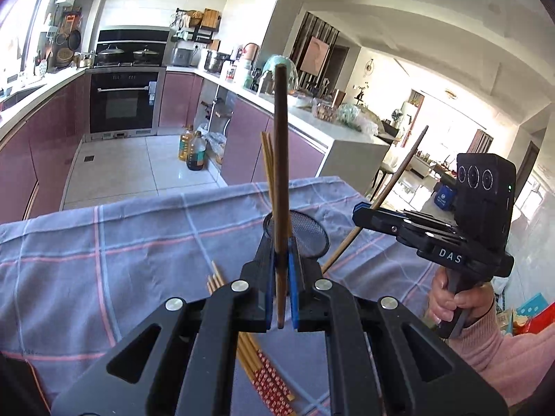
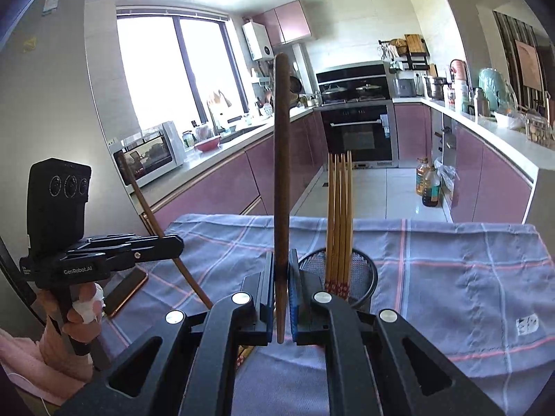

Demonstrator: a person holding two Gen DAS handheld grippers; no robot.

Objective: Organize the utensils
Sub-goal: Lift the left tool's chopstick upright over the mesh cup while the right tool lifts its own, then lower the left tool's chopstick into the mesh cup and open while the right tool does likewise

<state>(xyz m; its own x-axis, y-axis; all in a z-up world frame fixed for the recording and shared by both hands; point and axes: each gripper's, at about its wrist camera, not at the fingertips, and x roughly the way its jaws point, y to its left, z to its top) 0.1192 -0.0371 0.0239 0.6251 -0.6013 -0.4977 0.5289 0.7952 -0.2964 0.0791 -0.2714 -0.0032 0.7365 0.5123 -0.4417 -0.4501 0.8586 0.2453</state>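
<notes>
Slippage is the main risk: both the left tongs (image 1: pixel 281 270) and right tongs (image 2: pixel 282 277) clamp one dark chopstick (image 1: pixel 280 159) each, near its lower end. Either long stick could pivot, miss the mesh holder (image 2: pixel 360 270) right of frame centre, or knock the bamboo chopsticks (image 2: pixel 338 215) inside.

You're in bright daylight: the kitchen window (image 2: pixel 173 69) blows out white, and so does the far living room (image 1: pixel 451 131). Fisheye bends the walls, corners go black, yet the focus stays sharp.

Daylit kitchen: mauve cabinets (image 2: pixel 222 187), white tiled floor (image 1: pixel 138 170), black oven (image 2: pixel 357 131), big window (image 2: pixel 173 69)
</notes>
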